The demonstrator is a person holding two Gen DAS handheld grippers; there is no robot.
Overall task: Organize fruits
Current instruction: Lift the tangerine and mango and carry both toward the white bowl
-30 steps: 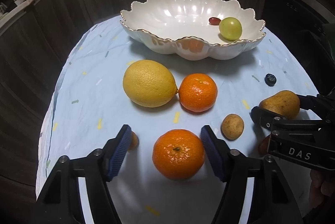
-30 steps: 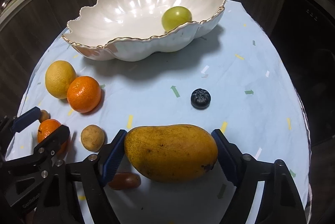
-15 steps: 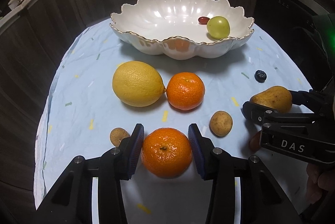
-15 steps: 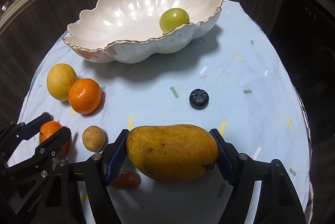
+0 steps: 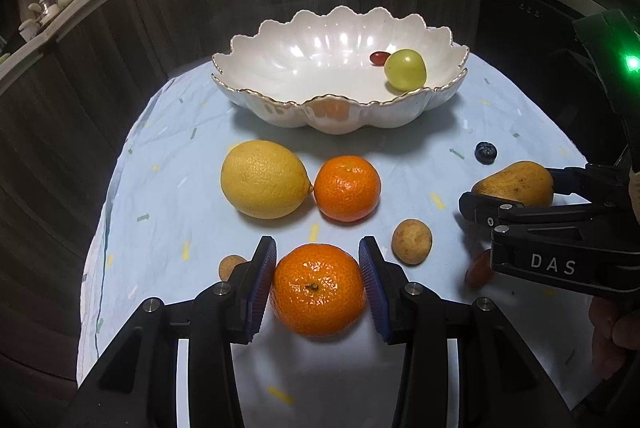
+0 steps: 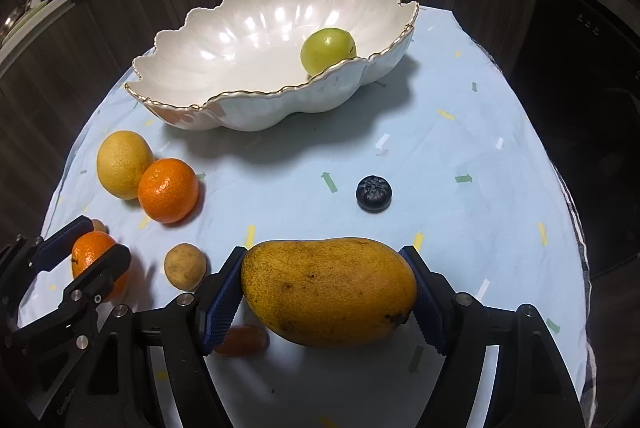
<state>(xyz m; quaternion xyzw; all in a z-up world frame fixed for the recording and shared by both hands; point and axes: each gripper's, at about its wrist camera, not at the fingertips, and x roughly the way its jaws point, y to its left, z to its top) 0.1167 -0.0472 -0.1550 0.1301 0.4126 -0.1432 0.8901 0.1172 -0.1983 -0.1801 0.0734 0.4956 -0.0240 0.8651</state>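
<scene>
Left claw (image 5: 318,282) now clamped on near orange (image 5: 318,290), right claw (image 6: 328,292) still gripping mango (image 6: 328,292)

My left hand-held gripper (image 5: 318,282) has both blue pads pressed against the sides of a mandarin (image 5: 318,290). My right hand-held gripper (image 6: 328,294) clamps a mango (image 6: 330,292) lengthwise, fingers level, low over the table.

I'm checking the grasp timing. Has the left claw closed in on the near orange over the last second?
Yes. The left claw has narrowed; its pads now touch the near orange, which stays beside the small brown fruit.
</scene>
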